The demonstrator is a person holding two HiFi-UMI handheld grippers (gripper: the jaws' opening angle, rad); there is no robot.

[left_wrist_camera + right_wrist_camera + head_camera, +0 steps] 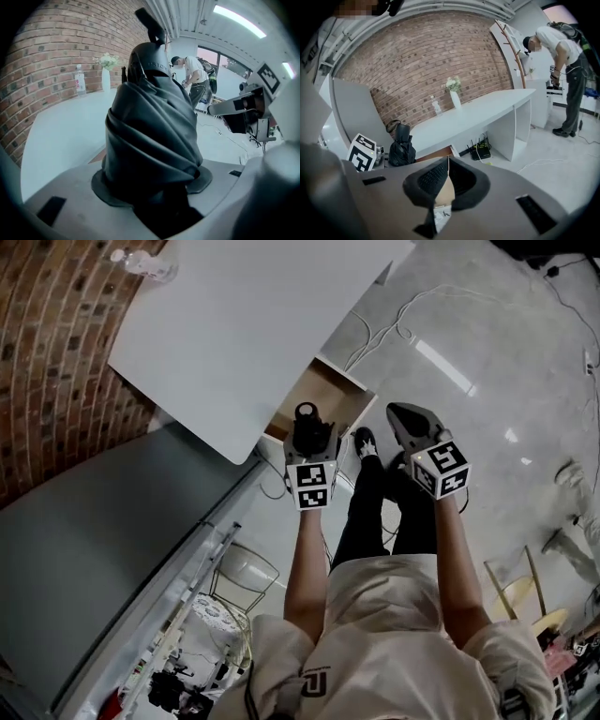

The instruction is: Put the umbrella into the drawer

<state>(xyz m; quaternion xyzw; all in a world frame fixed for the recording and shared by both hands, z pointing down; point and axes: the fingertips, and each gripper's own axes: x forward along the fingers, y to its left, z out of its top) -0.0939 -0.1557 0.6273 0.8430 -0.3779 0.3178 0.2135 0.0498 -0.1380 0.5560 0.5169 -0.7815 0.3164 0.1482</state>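
A folded black umbrella (307, 426) stands between the jaws of my left gripper (310, 448), which is shut on it. In the left gripper view the umbrella (152, 126) fills the middle, its strap end pointing up, and the left gripper (154, 180) clamps its lower folds. It hangs just in front of the open wooden drawer (324, 390) under the white desk (244, 324). My right gripper (405, 420) is to the right, its pads meeting with nothing held. The right gripper view shows the right gripper (447, 174) shut, with the umbrella (401, 146) and drawer (437, 152) to its left.
A water bottle (141, 262) and a vase of flowers (453, 93) stand on the desk by the brick wall. Cables (394, 320) trail over the floor beyond the drawer. A router (478, 151) sits under the desk. A person (562, 56) bends over at the far right.
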